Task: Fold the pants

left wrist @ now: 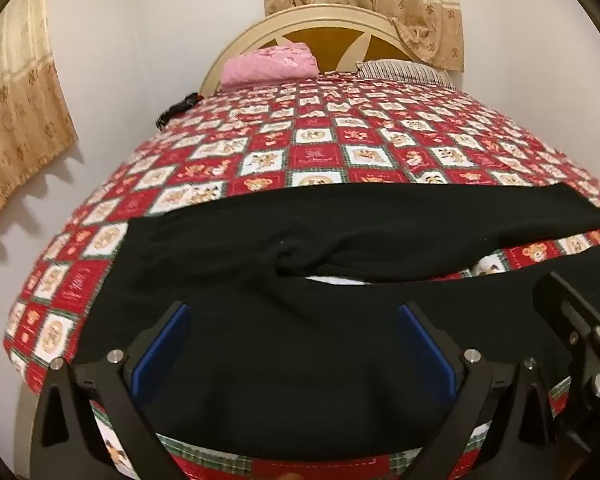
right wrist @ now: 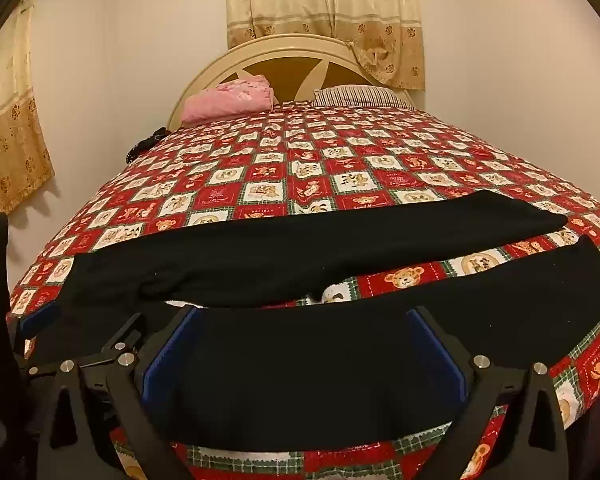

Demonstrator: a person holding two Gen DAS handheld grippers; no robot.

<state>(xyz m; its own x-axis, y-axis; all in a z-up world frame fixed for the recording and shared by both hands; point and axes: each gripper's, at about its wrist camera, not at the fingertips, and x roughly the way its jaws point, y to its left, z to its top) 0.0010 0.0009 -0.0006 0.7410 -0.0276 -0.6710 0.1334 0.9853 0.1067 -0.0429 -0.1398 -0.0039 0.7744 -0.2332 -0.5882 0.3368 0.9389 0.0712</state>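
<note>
Black pants (left wrist: 260, 260) lie flat across the near end of the bed, waist to the left and two legs spread out to the right; they also show in the right wrist view (right wrist: 300, 248). My left gripper (left wrist: 294, 312) is open, its blue-padded fingers (left wrist: 168, 344) wide apart over the near leg by the crotch. My right gripper (right wrist: 302, 316) is open over the near leg further right. The right gripper shows at the right edge of the left wrist view (left wrist: 580, 328); the left gripper shows at the left edge of the right wrist view (right wrist: 44, 316).
The bed has a red and white checked teddy-bear quilt (left wrist: 320, 148). A pink folded cloth (left wrist: 268, 64) and a striped pillow (left wrist: 404, 70) lie by the headboard (left wrist: 300, 20). A dark object (left wrist: 178, 110) sits at the bed's far left edge. Curtains hang on the walls.
</note>
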